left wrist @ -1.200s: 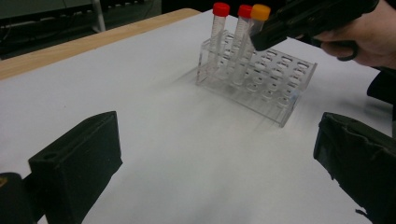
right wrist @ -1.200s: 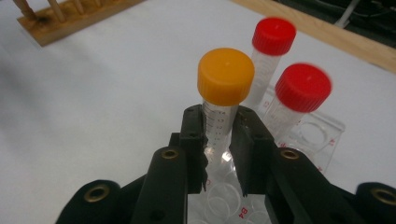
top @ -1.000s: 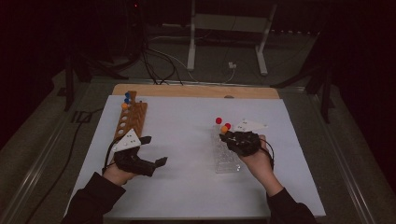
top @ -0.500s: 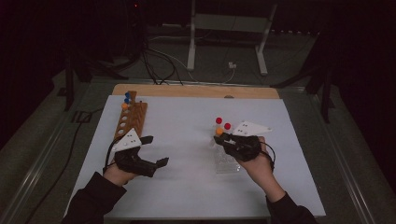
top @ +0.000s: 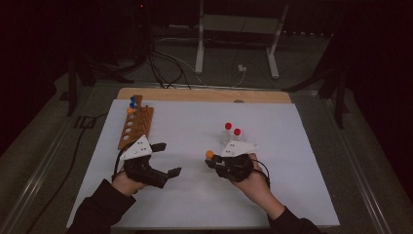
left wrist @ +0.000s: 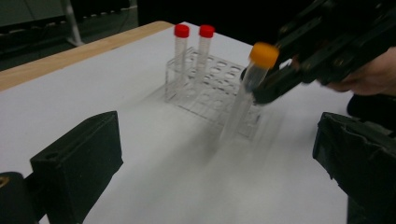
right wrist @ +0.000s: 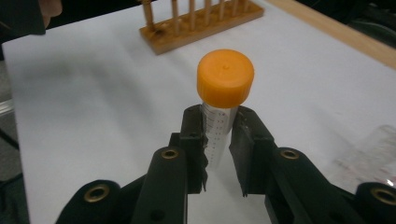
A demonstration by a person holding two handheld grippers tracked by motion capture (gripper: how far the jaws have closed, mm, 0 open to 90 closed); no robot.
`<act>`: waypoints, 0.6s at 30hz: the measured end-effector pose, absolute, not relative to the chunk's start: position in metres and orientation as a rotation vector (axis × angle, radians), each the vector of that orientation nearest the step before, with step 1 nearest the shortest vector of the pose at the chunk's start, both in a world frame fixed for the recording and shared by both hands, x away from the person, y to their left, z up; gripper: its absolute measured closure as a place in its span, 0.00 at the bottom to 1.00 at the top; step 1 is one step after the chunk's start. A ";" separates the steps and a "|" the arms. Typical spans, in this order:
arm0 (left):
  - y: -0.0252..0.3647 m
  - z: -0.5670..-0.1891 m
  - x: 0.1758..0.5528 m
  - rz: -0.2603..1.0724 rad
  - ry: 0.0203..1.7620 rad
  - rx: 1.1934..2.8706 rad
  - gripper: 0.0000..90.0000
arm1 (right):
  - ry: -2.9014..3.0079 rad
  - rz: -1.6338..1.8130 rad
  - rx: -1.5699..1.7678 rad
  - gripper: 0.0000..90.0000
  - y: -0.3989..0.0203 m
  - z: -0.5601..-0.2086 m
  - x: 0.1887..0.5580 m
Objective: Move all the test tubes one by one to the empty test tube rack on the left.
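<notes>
high view overhead, gripper views close, low

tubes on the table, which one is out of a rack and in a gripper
The orange-capped tube: the right gripper is clamped on its clear body below the cap. The two red-capped tubes stand upright in the clear rack.

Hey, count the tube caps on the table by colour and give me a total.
Red caps: 2
Orange caps: 2, one clamped in the right gripper, one at the wooden rack
Blue caps: 2
Total: 6
</notes>
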State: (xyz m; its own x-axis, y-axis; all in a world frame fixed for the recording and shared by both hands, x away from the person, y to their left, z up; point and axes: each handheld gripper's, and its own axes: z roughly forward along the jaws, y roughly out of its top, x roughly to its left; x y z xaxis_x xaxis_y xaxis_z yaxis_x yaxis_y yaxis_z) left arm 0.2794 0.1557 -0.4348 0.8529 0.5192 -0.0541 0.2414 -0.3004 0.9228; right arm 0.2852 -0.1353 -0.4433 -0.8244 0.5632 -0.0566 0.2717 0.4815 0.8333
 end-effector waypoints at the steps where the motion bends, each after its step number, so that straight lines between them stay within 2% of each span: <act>1: 0.154 -0.434 0.279 0.301 0.559 1.891 0.02 | 2.416 1.269 0.701 0.84 -0.133 -0.445 0.284; 11: 0.131 -0.432 0.271 0.281 0.481 1.898 0.10 | 2.483 1.251 0.667 0.84 -0.119 -0.455 0.278; 18: 0.118 -0.435 0.271 0.273 0.446 1.917 0.28 | 2.499 1.250 0.649 0.84 -0.114 -0.458 0.275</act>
